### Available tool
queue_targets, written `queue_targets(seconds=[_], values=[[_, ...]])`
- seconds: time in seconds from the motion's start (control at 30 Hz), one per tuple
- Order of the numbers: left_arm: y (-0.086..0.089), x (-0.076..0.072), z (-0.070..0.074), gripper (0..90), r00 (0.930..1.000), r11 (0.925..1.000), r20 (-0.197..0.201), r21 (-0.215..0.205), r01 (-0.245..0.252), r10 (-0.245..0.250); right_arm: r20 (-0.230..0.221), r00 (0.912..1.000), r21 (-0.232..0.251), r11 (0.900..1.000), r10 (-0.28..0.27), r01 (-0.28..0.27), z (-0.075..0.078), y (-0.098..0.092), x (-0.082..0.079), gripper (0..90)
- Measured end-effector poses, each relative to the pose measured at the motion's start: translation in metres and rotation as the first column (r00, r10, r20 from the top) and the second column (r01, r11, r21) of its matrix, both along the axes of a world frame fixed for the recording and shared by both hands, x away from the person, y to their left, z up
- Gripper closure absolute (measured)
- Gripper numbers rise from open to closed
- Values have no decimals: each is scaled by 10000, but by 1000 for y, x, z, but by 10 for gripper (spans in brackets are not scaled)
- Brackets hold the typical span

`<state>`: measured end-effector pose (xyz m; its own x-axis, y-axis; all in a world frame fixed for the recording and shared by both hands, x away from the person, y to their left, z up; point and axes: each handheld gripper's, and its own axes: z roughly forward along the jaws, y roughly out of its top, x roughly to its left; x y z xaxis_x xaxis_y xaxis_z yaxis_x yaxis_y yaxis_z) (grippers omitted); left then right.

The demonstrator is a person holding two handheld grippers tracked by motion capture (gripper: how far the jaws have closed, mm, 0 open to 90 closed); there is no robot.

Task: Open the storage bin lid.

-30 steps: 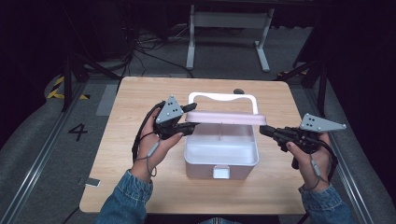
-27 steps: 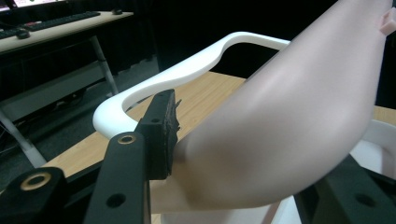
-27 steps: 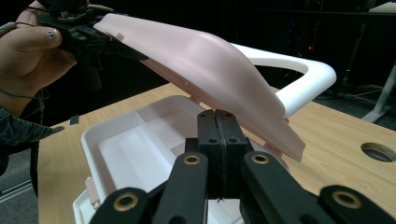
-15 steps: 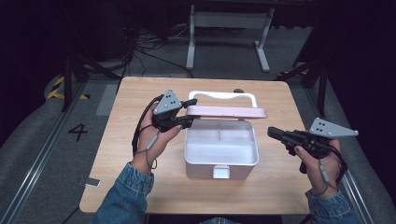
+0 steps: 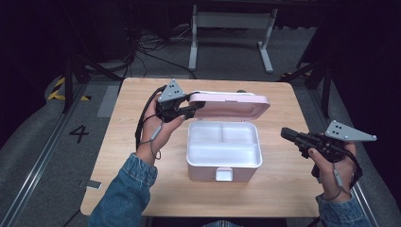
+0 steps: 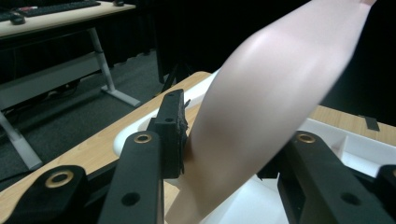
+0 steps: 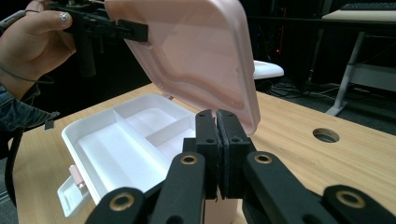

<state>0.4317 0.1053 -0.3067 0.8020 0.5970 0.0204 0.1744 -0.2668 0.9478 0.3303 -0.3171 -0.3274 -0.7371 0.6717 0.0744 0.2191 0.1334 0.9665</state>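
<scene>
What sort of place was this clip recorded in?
Probably an indoor lab or office workspace, kept dark: a light wooden table on grey carpet, cables on the floor, a white-legged desk carrying a keyboard, and a number 4 floor marking.

Left hand-held gripper (image 5: 196, 109) raised, clamping; right hand-held gripper (image 5: 285, 133) closed, empty.

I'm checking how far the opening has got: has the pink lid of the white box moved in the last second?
Yes. The pink plastic lid, clamped by the left gripper, has swung up and back from the white divided box, exposing its compartments.
</scene>
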Motion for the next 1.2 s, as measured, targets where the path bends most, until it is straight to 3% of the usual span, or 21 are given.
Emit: queue_targets(seconds=[0.13,0.33,0.53,0.8,1.0,1.2], values=[[-1,8,3,638,9997,9998,-186,85,-154,156,-31,10000,-3,10000,-5,5,-1,-1,2,880],[-6,26,7,644,9979,9972,-417,572,-479,503,-258,9996,-51,9999,-88,87,-7,-2,7,878],[-6,42,6,641,9947,9973,-847,490,-542,583,-325,9994,-73,9999,-119,116,-8,-2,8,876],[-9,57,2,622,9915,9942,-949,685,-826,889,-425,9990,-80,9999,-98,95,-11,-3,10,873],[-8,69,-3,616,9863,9946,-1295,336,-983,1019,-452,9989,-43,9999,-147,145,-11,-4,10,872],[-10,75,-8,587,9827,9919,-1372,451,-1191,1242,-431,9990,-61,9999,-138,135,-11,-5,11,868]])
